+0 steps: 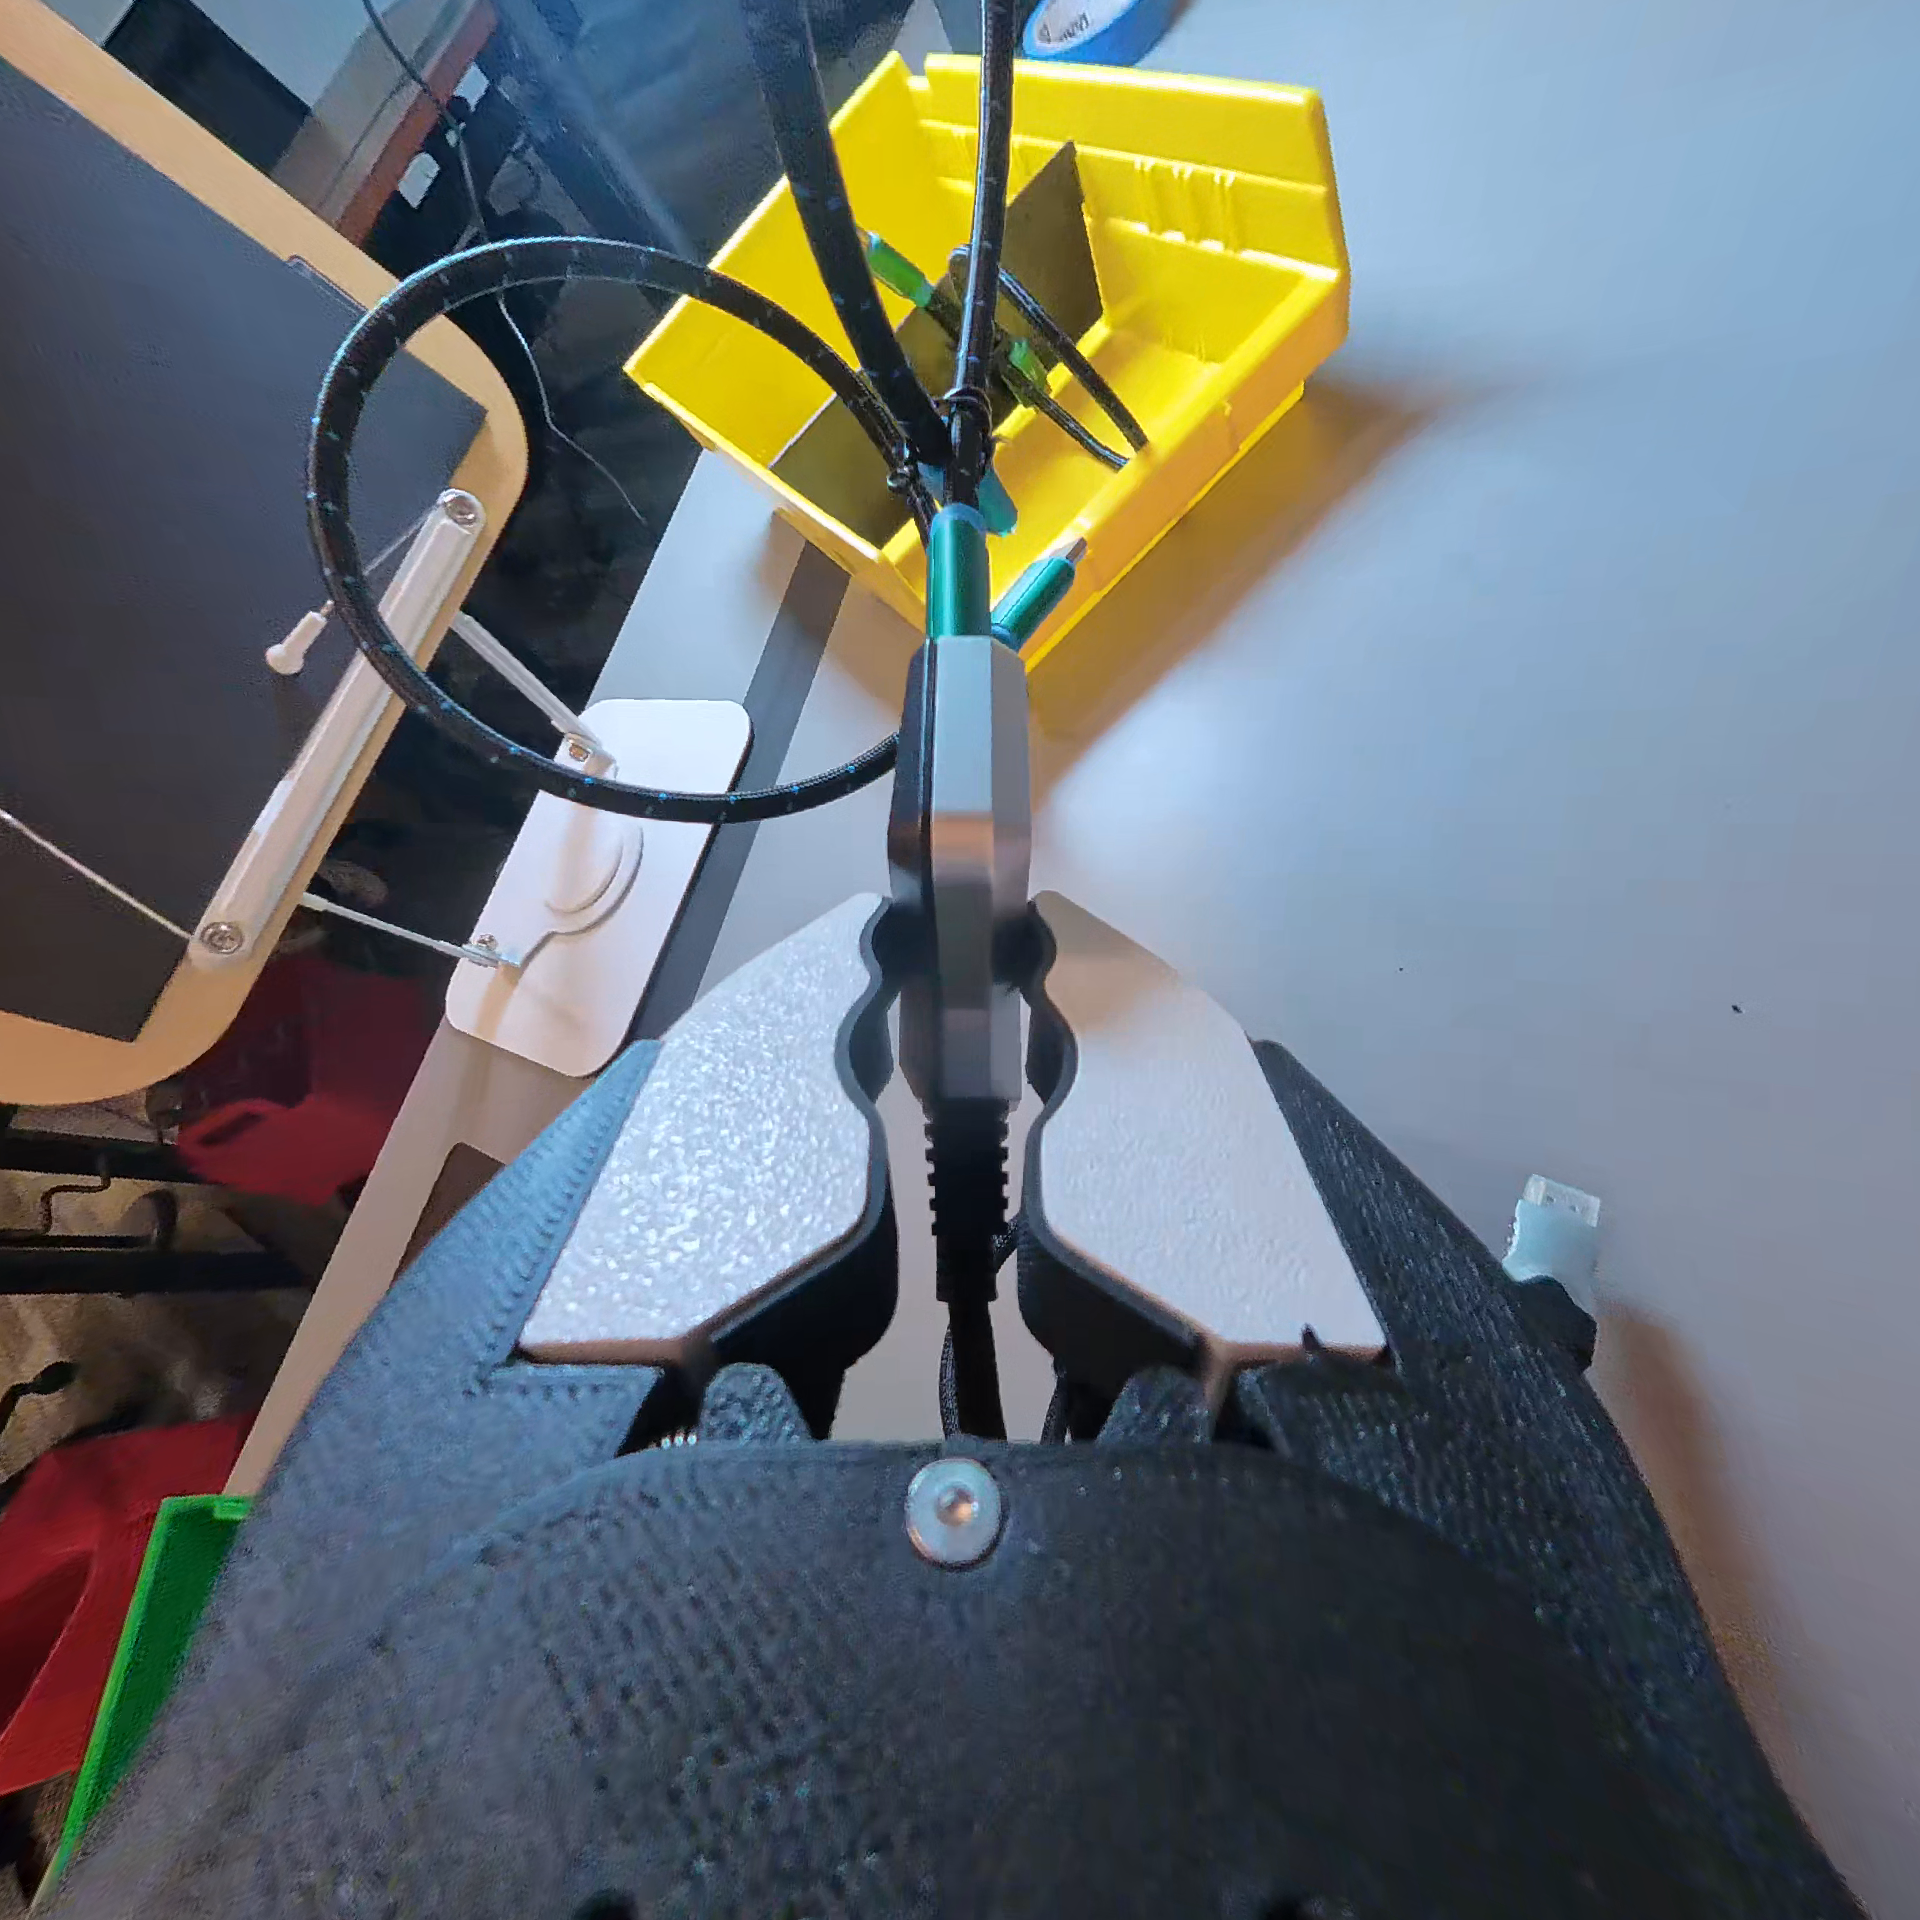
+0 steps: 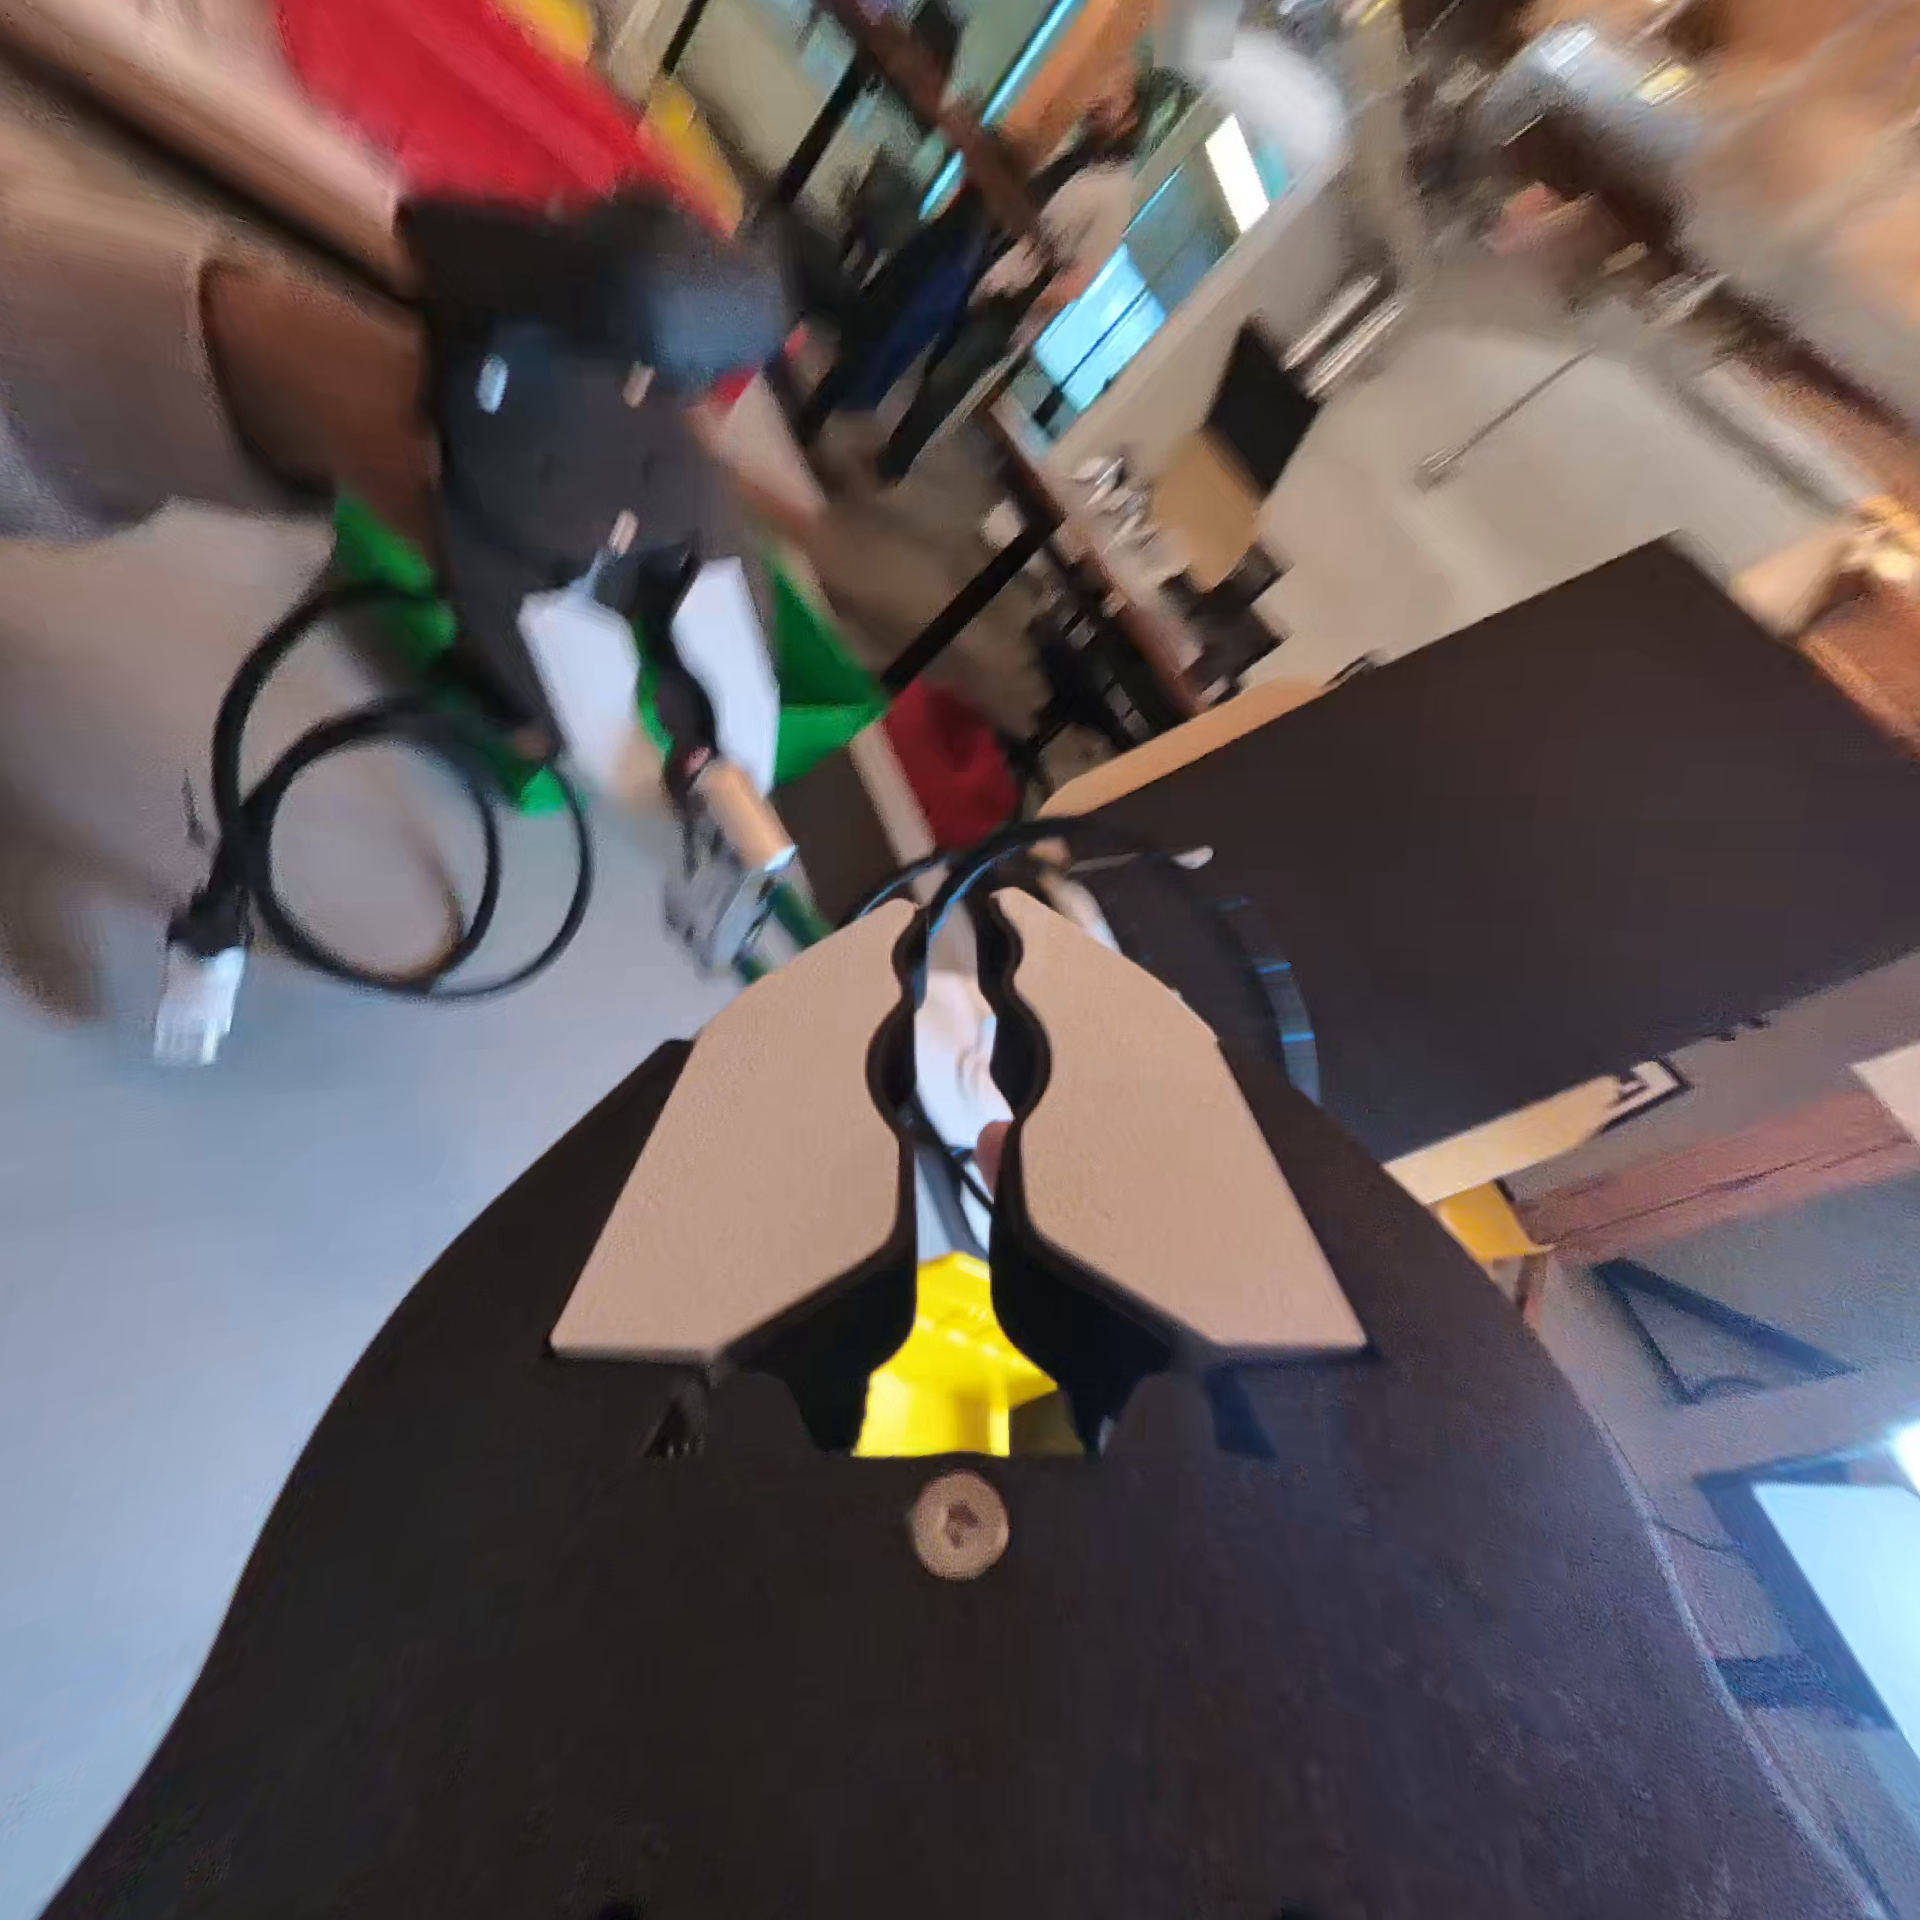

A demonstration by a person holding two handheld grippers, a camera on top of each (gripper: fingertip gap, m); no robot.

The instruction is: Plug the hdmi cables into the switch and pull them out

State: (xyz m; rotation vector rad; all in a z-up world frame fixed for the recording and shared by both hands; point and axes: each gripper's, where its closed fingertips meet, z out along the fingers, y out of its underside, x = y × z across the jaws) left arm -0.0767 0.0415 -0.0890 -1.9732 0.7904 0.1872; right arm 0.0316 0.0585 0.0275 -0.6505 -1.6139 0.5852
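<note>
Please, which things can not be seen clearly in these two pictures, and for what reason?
- Left wrist view: the switch, clamped in the left gripper, shows only one narrow edge; its ports are hidden.
- Left wrist view: the cables cover the middle of the yellow bin.
- Right wrist view: motion blur smears everything; whether the right gripper pinches the thin black cable cannot be told.
- Right wrist view: the white plug is too blurred to identify.
</note>
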